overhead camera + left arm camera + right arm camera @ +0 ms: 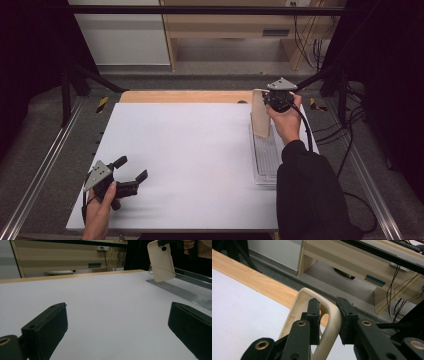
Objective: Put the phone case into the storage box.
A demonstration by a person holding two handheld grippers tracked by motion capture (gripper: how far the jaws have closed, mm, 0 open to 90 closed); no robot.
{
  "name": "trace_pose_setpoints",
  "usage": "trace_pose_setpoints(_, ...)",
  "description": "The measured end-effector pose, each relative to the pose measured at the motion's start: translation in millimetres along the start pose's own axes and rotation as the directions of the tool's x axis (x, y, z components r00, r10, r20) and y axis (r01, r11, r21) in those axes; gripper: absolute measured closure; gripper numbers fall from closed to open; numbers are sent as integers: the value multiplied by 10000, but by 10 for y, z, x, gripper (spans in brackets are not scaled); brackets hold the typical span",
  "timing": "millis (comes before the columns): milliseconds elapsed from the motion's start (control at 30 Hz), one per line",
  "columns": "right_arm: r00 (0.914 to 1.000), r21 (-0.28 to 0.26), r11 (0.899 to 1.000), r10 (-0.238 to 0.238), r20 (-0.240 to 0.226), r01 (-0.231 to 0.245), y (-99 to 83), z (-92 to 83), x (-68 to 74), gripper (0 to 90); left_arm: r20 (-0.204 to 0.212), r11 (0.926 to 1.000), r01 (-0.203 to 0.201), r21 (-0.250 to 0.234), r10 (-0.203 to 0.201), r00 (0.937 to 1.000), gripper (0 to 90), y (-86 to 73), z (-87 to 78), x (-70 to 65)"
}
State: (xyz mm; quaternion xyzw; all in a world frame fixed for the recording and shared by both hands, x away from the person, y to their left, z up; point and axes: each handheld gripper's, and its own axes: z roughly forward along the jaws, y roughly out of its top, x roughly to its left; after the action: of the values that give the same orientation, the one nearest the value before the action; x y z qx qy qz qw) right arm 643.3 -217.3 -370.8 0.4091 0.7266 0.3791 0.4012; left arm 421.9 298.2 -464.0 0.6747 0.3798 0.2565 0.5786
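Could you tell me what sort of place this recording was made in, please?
Probably a lab or workshop set up for recording handling tasks. A white table stands inside a dark metal frame, loose cables hang by a plain wooden bench, and a person works with two hand-held grippers.

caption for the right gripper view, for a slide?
Right gripper shut on the top edge of a beige phone case, held above the white table.

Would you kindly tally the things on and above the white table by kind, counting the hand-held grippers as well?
Black hand-held grippers: 2 (left hand-held gripper, open over the white table; right hand-held gripper, shut on the case)
Beige rubbery phone case: 1
Clear plastic ribbed tray: 1
Total: 4
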Motion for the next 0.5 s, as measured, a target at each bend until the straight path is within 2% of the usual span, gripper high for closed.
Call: trace_pose_setpoints(500,9997,49,9997,229,14,-229,-30,36,-23,729,28,10000,-4,-97,4,10000,21,4,1,-5)
